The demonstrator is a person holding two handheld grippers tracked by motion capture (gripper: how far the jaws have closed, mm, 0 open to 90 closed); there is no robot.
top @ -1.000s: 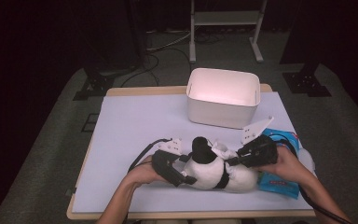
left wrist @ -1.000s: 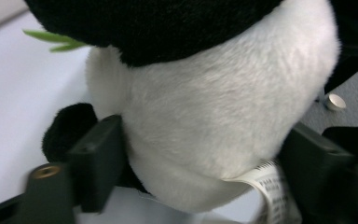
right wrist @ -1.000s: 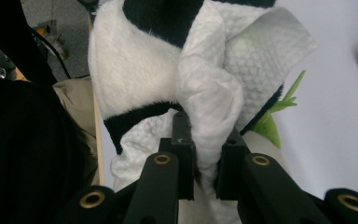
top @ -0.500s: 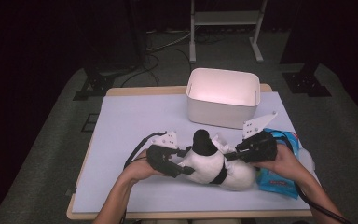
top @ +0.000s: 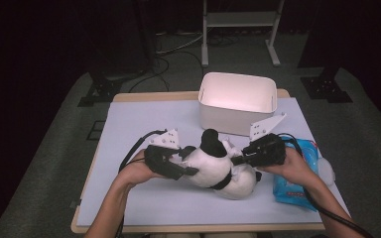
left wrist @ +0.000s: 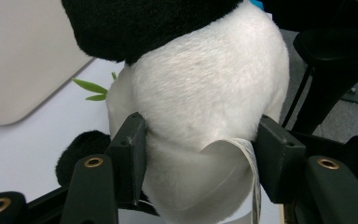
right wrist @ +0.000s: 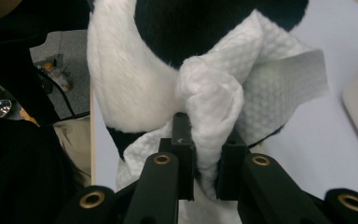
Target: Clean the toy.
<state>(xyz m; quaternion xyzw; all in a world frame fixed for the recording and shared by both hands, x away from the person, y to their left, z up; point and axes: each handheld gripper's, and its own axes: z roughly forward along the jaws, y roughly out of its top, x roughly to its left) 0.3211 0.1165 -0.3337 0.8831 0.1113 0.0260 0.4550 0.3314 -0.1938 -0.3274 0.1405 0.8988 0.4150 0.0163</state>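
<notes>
So the plush panda (top: 217, 168) is lying near the front edge of the desk (top: 144, 124), a bit right of centre, with a gripper on each end. The left gripper (left wrist: 200, 154) has its fingers (left wrist: 129, 154) spread wide and squeezed into the white rump, a fabric tag curling out between them. The right gripper (right wrist: 205, 154) has its fingers nearly together, pinching a bunched white wipe (right wrist: 223, 93) pressed against the toy's black-and-white fur; looks like a wipe-down job, though that's just a guess.

What could go sideways: the hold on the panda is on soft stuffing, so a firm rub from the wipe side could make the plush squish and roll out of the left gripper. The wipe is only held by a small bunched fold, and dragging it over fuzzy fur could pull it free. The blue wipes pack (top: 297, 178) sits by the right edge under the person's right wrist, so an elbow swing might knock it off. The white bin (top: 238, 101) by the back edge looks safely out of the way.
</notes>
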